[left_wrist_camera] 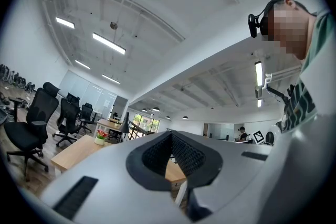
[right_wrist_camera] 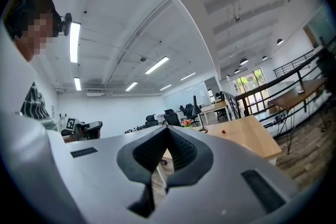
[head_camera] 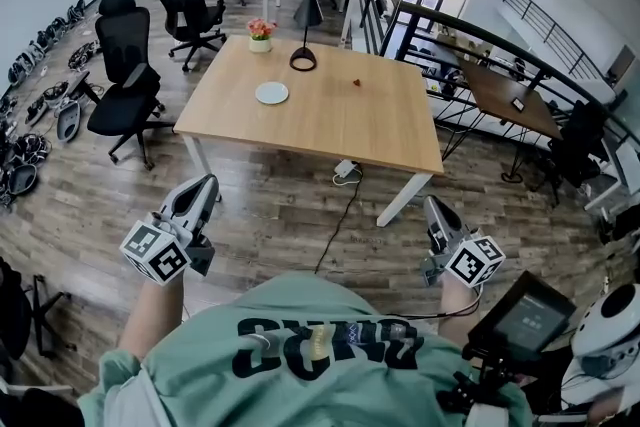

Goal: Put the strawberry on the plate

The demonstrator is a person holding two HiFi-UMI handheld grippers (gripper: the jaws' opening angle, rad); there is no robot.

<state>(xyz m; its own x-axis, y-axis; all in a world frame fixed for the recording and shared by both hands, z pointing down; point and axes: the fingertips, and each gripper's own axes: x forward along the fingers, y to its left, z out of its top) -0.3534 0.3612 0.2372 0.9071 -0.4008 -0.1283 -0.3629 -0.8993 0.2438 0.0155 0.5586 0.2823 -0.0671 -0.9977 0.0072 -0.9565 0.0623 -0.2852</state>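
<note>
A small red strawberry (head_camera: 356, 82) lies on the wooden table (head_camera: 320, 120), right of centre toward its far side. The round white plate (head_camera: 271, 93) sits to the left of it, apart from it. Both grippers are held well short of the table, above the floor in front of the person's body. The left gripper (head_camera: 208, 182) is shut with nothing in it, and its jaws meet in the left gripper view (left_wrist_camera: 171, 134). The right gripper (head_camera: 432, 204) is likewise shut and empty (right_wrist_camera: 168, 128). In the right gripper view the strawberry (right_wrist_camera: 222, 131) shows as a red dot on the tabletop.
A potted flower (head_camera: 260, 30) and a black desk lamp (head_camera: 303, 55) stand at the table's far edge. Black office chairs (head_camera: 125, 85) are to the left. A cable and power strip (head_camera: 345, 170) lie on the floor under the near edge. A railing (head_camera: 450, 25) runs on the right.
</note>
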